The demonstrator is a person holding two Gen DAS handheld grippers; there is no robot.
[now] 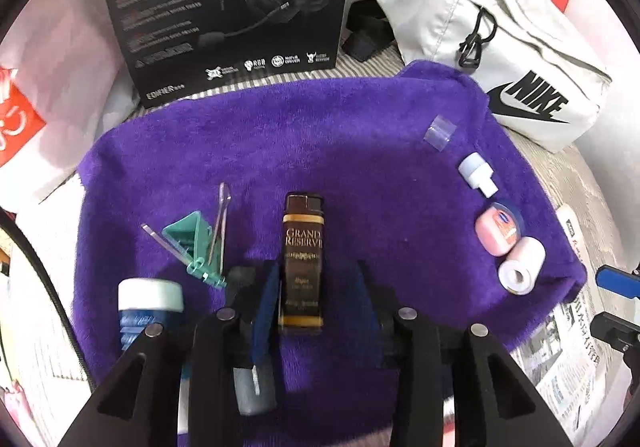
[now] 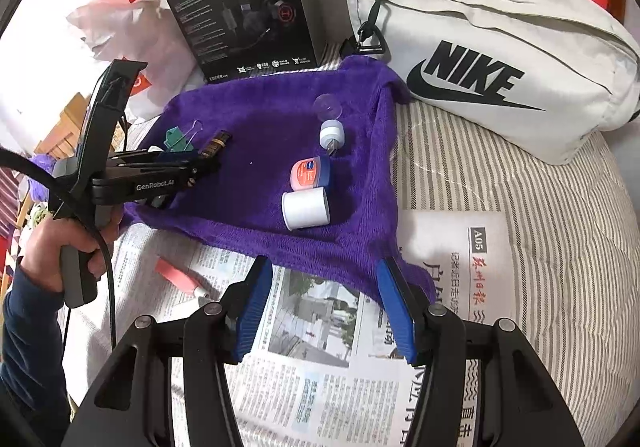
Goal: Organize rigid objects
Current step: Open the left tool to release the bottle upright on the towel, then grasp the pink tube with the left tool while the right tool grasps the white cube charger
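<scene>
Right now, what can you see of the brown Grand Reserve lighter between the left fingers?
The Grand Reserve lighter is a slim, glossy dark brown rectangular body with gold bands near both ends, gold lettering and a darker cap at its far end. It lies flat on the purple towel, lengthwise between the open blue-padded fingers of the left gripper. The near end sits close beside the left pad; contact cannot be confirmed. A green binder clip lies apart to its left.

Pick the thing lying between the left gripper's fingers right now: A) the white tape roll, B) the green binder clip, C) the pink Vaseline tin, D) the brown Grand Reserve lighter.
D: in the left wrist view the brown Grand Reserve lighter lies on the purple towel between the open fingers of the left gripper, not yet pinched.
</scene>
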